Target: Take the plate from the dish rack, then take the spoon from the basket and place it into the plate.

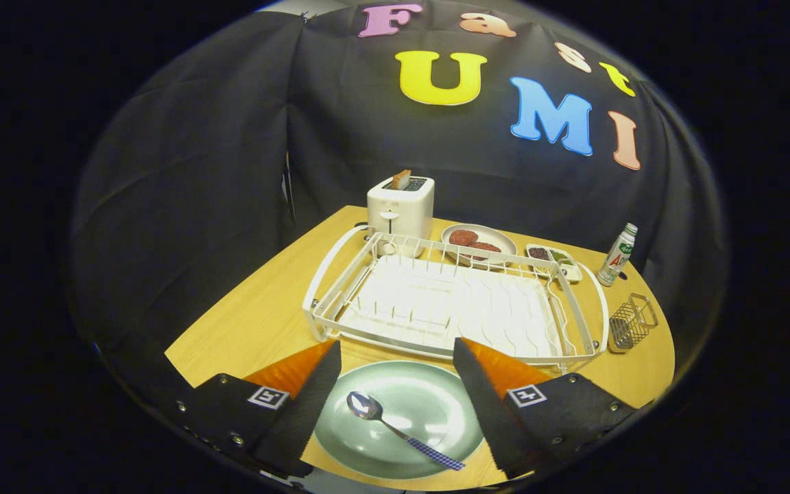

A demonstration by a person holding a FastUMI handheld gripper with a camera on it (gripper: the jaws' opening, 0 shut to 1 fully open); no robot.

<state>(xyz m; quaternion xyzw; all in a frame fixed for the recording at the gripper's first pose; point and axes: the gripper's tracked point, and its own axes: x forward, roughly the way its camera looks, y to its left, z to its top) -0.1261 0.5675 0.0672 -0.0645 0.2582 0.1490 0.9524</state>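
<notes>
A pale green plate (429, 398) lies flat on the wooden table (258, 315), between my two fingers and in front of the white dish rack (450, 302). A metal spoon (395, 427) with a blue checked handle rests in the plate, bowl toward the left finger. My gripper (395, 350) stands open above the plate, its fingers wide apart and holding nothing. The rack is bare. A small wire basket (631, 322) stands just right of the rack, with nothing visible inside.
Behind the rack stand a white toaster (400, 206) with a slice in it, a plate of red patties (479, 241), a small tray of food (554, 259) and a bottle (618, 255) at the right. The booth's black cloth closes in behind.
</notes>
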